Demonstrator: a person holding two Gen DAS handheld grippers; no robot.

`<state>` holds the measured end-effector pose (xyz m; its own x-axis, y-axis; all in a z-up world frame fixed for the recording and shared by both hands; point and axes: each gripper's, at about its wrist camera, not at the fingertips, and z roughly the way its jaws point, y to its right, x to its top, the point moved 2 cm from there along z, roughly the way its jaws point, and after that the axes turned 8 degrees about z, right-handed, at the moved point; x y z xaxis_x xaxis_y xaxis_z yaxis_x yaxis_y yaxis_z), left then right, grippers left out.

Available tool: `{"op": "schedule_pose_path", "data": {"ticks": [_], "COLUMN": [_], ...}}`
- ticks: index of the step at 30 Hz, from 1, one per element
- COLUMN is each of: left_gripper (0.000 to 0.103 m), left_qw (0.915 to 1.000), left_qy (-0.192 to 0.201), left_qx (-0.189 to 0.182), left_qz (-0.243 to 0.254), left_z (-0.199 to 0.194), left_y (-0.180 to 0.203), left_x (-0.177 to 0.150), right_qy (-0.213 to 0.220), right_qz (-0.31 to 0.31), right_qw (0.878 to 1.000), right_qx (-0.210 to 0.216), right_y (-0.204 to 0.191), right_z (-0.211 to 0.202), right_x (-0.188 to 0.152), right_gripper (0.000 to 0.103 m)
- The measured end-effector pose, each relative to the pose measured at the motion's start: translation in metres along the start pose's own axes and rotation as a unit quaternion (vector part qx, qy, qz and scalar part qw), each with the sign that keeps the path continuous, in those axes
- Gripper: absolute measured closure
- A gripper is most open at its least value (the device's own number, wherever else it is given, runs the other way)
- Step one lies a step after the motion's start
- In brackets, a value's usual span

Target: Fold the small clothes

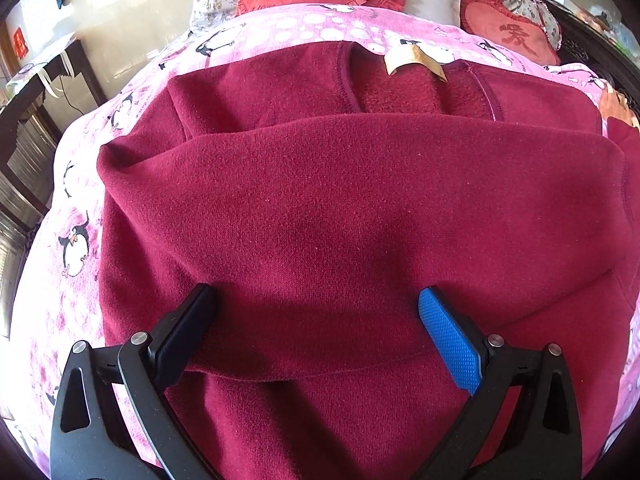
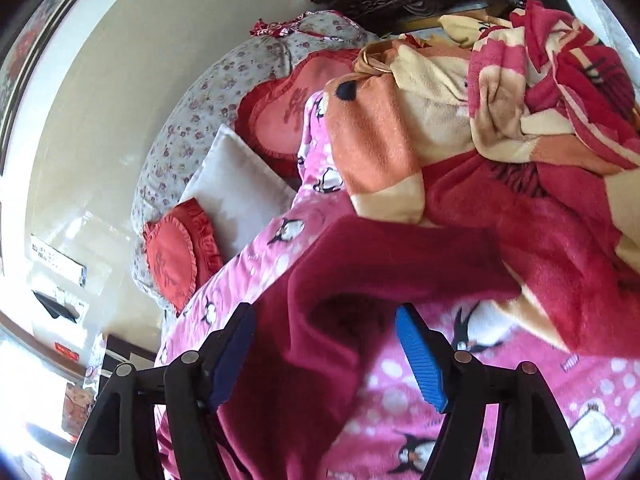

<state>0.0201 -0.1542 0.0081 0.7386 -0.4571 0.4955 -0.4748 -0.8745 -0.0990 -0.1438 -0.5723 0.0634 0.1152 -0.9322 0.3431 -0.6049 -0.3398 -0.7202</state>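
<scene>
Maroon fleece top [image 1: 340, 208] spread on the penguin-print blanket [image 1: 76, 216], a sleeve folded across it.

The fleece is judged soft, light and limp, best taken at a hem or sleeve edge. The left gripper [image 1: 316, 320] is held low over the folded sleeve ahead of it, jaws spread, nothing clasped. The right gripper [image 2: 325, 344] is tilted, jaws parted, with a sleeve between them.

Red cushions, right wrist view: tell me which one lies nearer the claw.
The frilled red cushion low on the left, below the white pillow, is nearer the right claw. The other red cushion sits above that pillow.
</scene>
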Motion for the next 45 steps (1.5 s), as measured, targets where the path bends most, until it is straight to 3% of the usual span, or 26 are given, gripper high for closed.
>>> {"op": "schedule_pose_path", "data": {"ticks": [10,11,13,15,16,21,24,28,34,37,42,44,45], "left_gripper": [0.001,0.001,0.001,0.001,0.001,0.001,0.001,0.001,0.001,0.001,0.001,0.001,0.001], "left_qw": [1.0,1.0,1.0,1.0,1.0,1.0,1.0,0.9997,0.9982,0.997,0.9937,0.9929,0.993], "left_qy": [0.005,0.005,0.006,0.005,0.004,-0.002,-0.001,0.004,0.016,0.022,0.015,0.01,0.009], "left_qx": [0.001,0.0,-0.001,-0.002,-0.003,-0.006,-0.003,-0.01,-0.017,-0.021,-0.047,-0.053,-0.053], "left_qz": [-0.002,-0.002,-0.002,-0.002,-0.001,0.005,0.002,-0.022,-0.056,-0.071,-0.101,-0.106,-0.105], "left_z": [0.002,0.003,0.003,0.003,0.003,-0.005,-0.013,-0.024,-0.041,-0.047,-0.045,-0.044,-0.045], "left_y": [0.001,0.001,0.0,0.0,0.0,-0.006,-0.013,-0.027,-0.052,-0.062,-0.073,-0.074,-0.074], "left_x": [0.0,0.0,0.0,0.0,0.0,0.003,0.002,0.001,0.0,0.001,-0.001,-0.002,-0.002], "right_qy": [0.0,0.007,0.021,0.037,0.045,0.11,0.125,0.117,0.045,0.004,-0.076,-0.148,-0.167], "right_qz": [0.031,0.02,-0.012,-0.034,-0.04,-0.078,-0.112,-0.183,-0.261,-0.328,-0.443,-0.491,-0.514], "right_qw": [0.999,1.0,1.0,0.999,0.998,0.99,0.984,0.973,0.964,0.944,0.892,0.858,0.842], "right_qx": [-0.008,-0.006,-0.01,-0.012,-0.011,-0.036,-0.06,-0.07,0.008,0.041,0.049,0.015,0.0], "right_y": [0.016,0.014,0.009,0.004,0.003,-0.006,-0.012,-0.038,-0.099,-0.135,-0.164,-0.158,-0.152], "right_z": [0.033,0.032,0.03,0.024,0.019,-0.031,-0.054,-0.063,-0.056,-0.043,0.004,0.036,0.044], "right_x": [0.02,0.021,0.022,0.026,0.029,0.041,0.043,0.023,-0.042,-0.097,-0.209,-0.254,-0.272], "right_gripper": [0.035,0.04,0.068,0.088,0.091,0.096,0.096,0.096,0.096,0.096,0.092,0.062,0.054]}}
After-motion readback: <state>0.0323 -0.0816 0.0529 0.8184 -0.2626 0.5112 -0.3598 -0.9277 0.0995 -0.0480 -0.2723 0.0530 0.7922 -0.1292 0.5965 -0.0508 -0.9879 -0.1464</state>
